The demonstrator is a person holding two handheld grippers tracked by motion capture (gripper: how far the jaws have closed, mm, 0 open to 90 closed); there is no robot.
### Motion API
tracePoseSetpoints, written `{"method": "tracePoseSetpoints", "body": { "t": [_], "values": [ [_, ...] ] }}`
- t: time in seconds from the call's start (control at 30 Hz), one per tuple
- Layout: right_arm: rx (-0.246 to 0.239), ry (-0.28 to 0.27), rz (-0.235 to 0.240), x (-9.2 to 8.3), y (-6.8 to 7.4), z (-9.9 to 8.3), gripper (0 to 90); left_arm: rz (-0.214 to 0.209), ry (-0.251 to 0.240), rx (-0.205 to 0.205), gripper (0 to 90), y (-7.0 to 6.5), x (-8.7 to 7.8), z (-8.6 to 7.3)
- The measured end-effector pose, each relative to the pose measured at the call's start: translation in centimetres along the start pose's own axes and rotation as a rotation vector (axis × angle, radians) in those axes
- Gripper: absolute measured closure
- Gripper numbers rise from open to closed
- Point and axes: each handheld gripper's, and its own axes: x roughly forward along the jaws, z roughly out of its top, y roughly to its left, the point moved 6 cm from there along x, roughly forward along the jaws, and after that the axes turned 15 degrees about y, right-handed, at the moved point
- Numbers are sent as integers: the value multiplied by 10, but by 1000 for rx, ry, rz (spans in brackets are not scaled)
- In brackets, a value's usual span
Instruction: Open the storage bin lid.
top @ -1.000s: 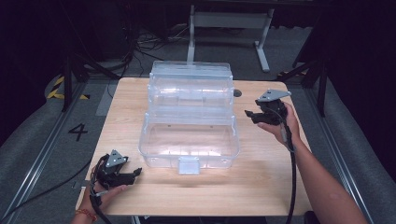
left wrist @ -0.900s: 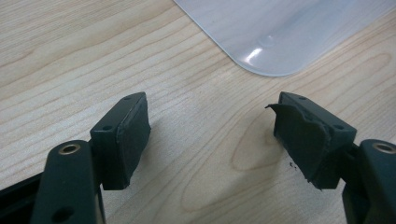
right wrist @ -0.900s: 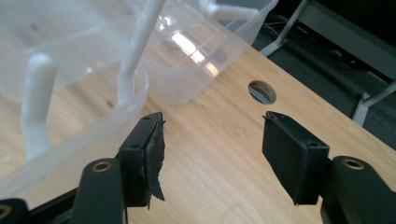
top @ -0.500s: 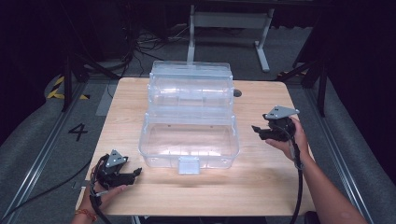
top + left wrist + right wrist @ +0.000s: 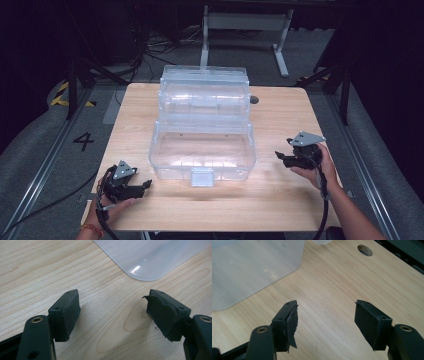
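A clear plastic tiered storage box (image 5: 202,125) stands in the middle of the wooden table (image 5: 280,195), its latch tab (image 5: 202,176) facing the near edge. My left gripper (image 5: 146,185) rests low at the near left corner, open, with bare wood between its pads (image 5: 71,310); a corner of the box (image 5: 147,257) lies just beyond. My right gripper (image 5: 278,156) sits to the right of the box, close to the table, and points toward it. Its jaws have just been opening and nothing is between its pads (image 5: 291,322). The box wall (image 5: 249,267) shows at upper left there.
A round cable hole (image 5: 254,99) (image 5: 365,250) is in the tabletop behind the box on the right. A floor mat marked "4" (image 5: 83,140) lies left of the table. A desk frame (image 5: 245,30) and cables stand beyond the far edge.
My right gripper has come down and toward the near edge, from beside the box's upper tier to low beside its base. The left gripper has stayed put.
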Motion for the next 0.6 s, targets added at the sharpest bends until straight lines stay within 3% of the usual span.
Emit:
{"method": "tracePoseSetpoints", "body": {
  "t": [0.13,0.23,0.4,0.6],
  "values": [
    [-3,19,-20,1,2,-15,330,0,0,0,273,0,0,0],
    [7,17,-10,0,4,-25,321,0,0,0,273,0,0,0],
    [49,51,10,1,8,-49,272,0,0,0,273,0,0,0],
    [113,44,-1,-3,11,-73,231,-1,0,1,272,0,0,0]
  ]
}}
